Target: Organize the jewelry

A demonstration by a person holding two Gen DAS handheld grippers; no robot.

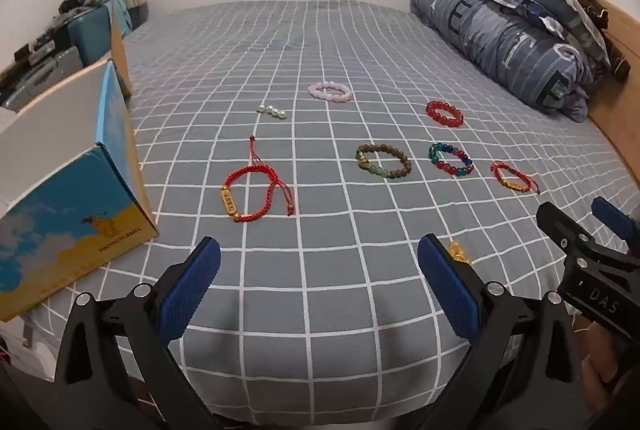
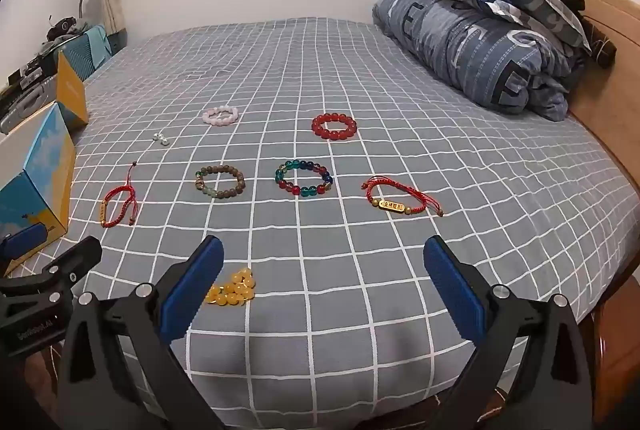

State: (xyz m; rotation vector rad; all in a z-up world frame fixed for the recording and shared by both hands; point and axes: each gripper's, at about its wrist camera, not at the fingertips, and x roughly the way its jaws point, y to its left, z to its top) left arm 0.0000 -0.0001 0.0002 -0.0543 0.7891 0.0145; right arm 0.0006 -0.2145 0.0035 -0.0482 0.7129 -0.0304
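My right gripper (image 2: 324, 284) and left gripper (image 1: 319, 284) both hang with jaws wide and empty; the yellow bead bracelet (image 2: 234, 288) lies on the bed, just beside my right gripper's left finger, nearest that hand.

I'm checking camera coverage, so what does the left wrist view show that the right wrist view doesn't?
Only the left wrist view shows the box's whole printed front. Only the right wrist view shows the yellow bead bracelet nearly whole. Both show the checked bedsheet, pink bracelet, red bead bracelet and both open grippers, left and right.
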